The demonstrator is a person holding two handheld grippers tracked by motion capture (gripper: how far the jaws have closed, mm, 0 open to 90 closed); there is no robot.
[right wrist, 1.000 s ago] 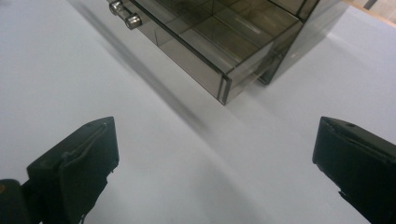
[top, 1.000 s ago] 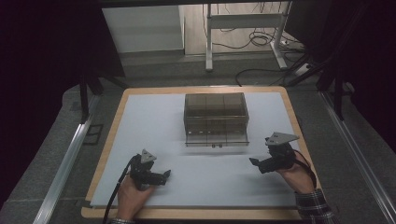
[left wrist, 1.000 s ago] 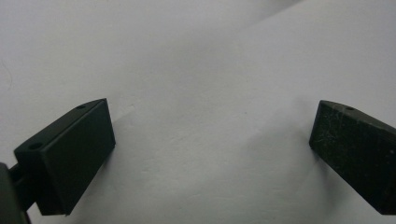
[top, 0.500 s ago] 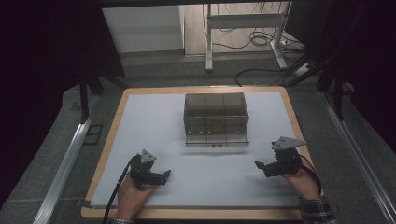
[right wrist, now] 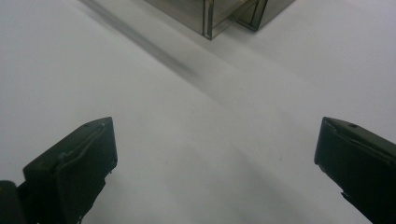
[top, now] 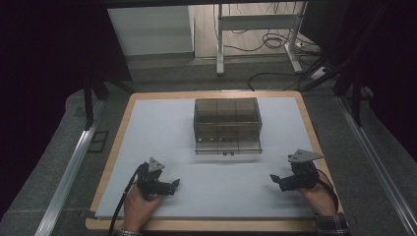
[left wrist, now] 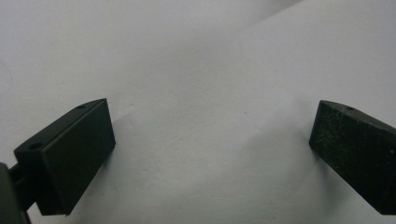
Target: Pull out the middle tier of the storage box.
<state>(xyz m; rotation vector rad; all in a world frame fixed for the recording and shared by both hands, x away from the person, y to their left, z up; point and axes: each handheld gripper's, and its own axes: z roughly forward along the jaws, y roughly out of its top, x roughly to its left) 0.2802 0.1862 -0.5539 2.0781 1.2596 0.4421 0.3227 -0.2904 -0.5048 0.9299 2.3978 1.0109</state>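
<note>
— Where's the drawer box (top: 227, 125) from the two grippers?

— Mid-table, its long side running from 9 to 3 o'clock. From the right gripper (top: 277, 181) it lies at about 11 o'clock; from the left gripper (top: 172, 185), about 1 o'clock.

— Which is nearer?

— I judge them roughly even; the right gripper's view catches the box's corner.

— Jaws?

— Both pairs spread wide, holding nothing, low over the white mat (top: 162, 123).

We see one smoked-clear drawer box (top: 227, 125) upright at the mat's 12 o'clock, three compartments across the top row, bottom drawer front pulled slightly forward. Its corner (right wrist: 219, 14) shows in the right gripper view.
</note>
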